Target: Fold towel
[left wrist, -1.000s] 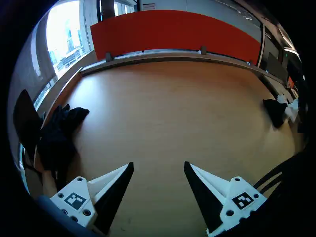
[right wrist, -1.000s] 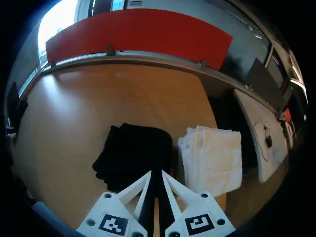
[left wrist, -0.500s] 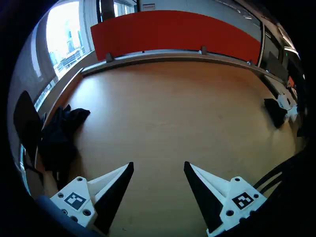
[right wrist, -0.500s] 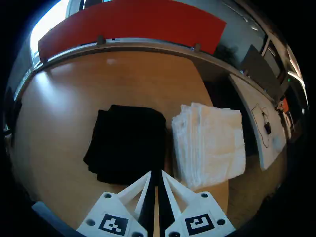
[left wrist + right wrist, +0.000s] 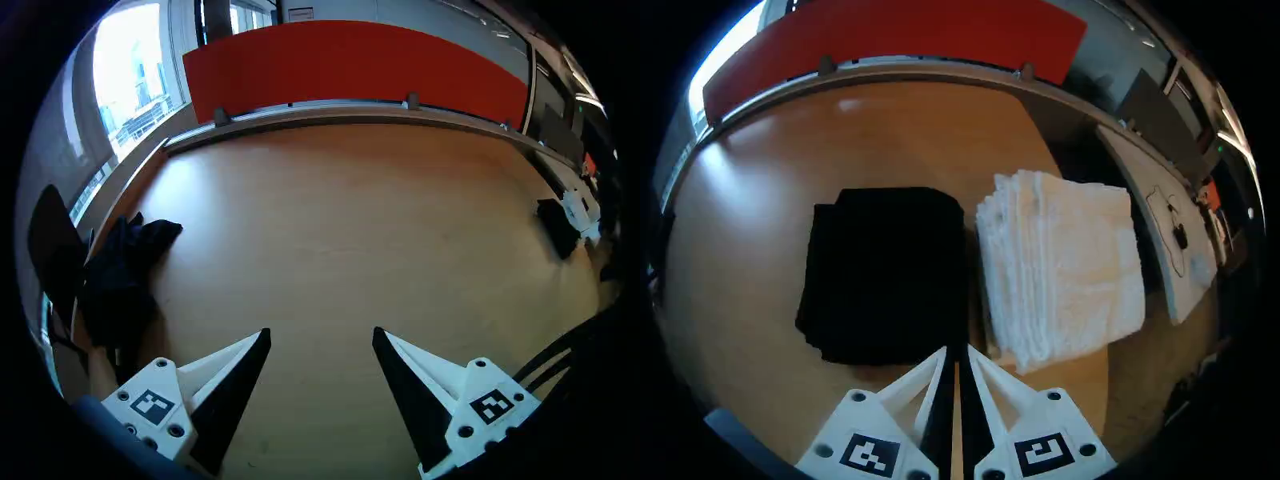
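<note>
Just ahead of the right gripper (image 5: pixel 958 354), its fingers pressed together on nothing, lie a folded black towel stack (image 5: pixel 884 276) at eleven o'clock and a white towel stack (image 5: pixel 1060 272) at one. Descending closed between them could knock either pile askew. It tilts down over the table (image 5: pixel 744 240); the left gripper (image 5: pixel 320 336) hovers with fingers apart, crumpled dark cloth (image 5: pixel 120 272) at nine o'clock.

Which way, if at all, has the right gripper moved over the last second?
Yes. The right gripper has advanced toward the black stack and white stack; both loom larger, and the red panel sits higher in view.
</note>
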A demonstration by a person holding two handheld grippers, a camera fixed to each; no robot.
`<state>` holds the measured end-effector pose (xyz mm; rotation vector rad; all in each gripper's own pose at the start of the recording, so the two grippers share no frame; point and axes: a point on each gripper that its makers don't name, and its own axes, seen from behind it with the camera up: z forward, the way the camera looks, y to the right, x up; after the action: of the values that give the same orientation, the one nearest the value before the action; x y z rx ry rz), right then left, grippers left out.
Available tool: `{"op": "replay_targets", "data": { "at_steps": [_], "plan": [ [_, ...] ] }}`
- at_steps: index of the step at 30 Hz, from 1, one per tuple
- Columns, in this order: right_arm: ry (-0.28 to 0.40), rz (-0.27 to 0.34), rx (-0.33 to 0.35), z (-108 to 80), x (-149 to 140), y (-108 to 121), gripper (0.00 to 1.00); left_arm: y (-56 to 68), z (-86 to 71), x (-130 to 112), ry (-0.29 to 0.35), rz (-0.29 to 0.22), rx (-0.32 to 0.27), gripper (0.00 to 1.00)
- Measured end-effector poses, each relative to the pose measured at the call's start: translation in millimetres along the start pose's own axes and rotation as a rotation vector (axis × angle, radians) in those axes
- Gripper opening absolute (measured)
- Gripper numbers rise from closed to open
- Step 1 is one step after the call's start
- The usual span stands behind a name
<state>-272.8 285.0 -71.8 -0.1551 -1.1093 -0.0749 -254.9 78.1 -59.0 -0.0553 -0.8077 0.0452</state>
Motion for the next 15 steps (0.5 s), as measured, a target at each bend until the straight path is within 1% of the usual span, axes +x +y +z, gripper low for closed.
{"op": "replay_targets", "data": {
  "at_steps": [5,8,15],
  "plan": [
    [-0.019,0.006,-0.011,4.7,-6.0,0.9,0.04,-0.3,-0.3,-0.3,-0.001,-0.003,0.002,0.94],
    [-0.030,0.014,-0.020,6.9,-9.6,2.5,0.07,-0.8,-0.5,-0.7,-0.001,-0.002,0.004,0.94],
    [-0.041,0.023,-0.044,9.8,-14.5,7.3,0.24,-1.9,-0.7,-1.3,-0.003,-0.002,0.006,0.94]
  ]
}}
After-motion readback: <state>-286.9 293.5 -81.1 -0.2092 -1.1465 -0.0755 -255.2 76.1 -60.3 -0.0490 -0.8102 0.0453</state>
